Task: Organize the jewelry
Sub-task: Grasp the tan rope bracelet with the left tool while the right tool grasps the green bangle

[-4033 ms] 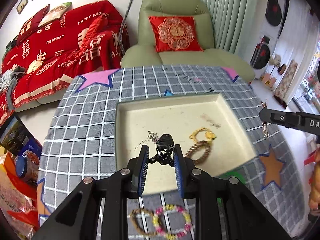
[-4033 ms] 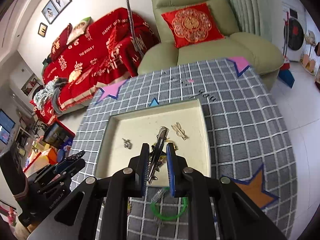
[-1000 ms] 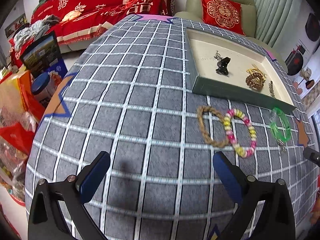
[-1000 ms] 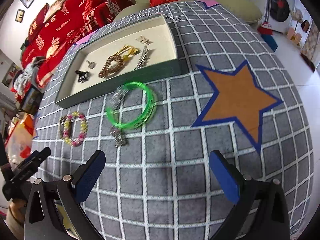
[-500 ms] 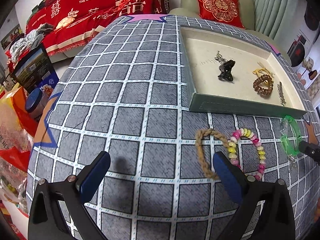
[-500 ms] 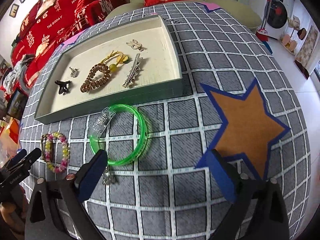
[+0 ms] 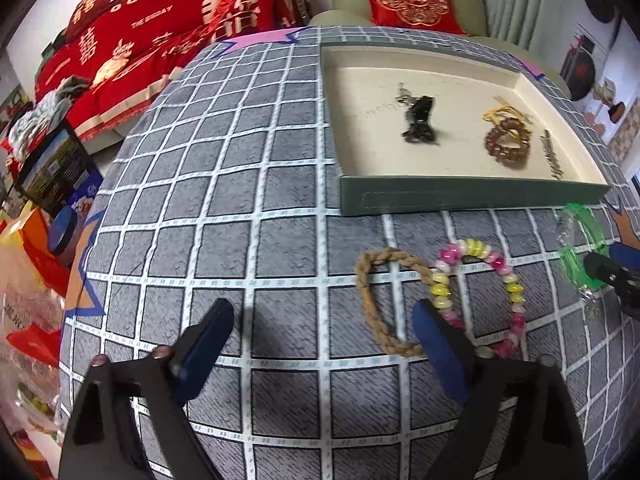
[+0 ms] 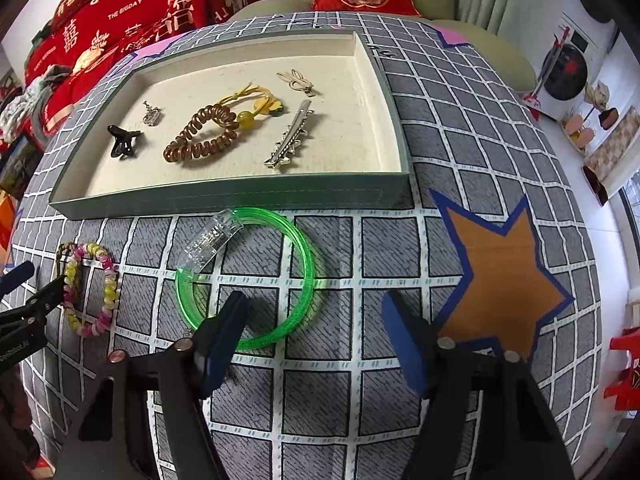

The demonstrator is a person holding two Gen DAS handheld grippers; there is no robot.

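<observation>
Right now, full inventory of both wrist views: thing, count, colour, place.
tray: 1, grey-green walls, cream floor, on the checked cloth
claw clip: 1, black, tray, left end
small charm: 1, silver, tray, beside the claw clip
coil hair tie: 1, brown, tray middle
knotted hair tie: 1, yellow, tray, touching the coil tie
long hair clip: 1, silver, tray, right part
bunny clip: 1, pale gold, tray, far right
bangle: 1, green with clear clasp, cloth before the tray
bead bracelet: 1, pink and yellow, cloth
braided bracelet: 1, tan, cloth, overlapping the bead bracelet
left tool: 1, black, blue pads, open, empty
right tool: 1, black, blue pads, open, over the bangle
</observation>
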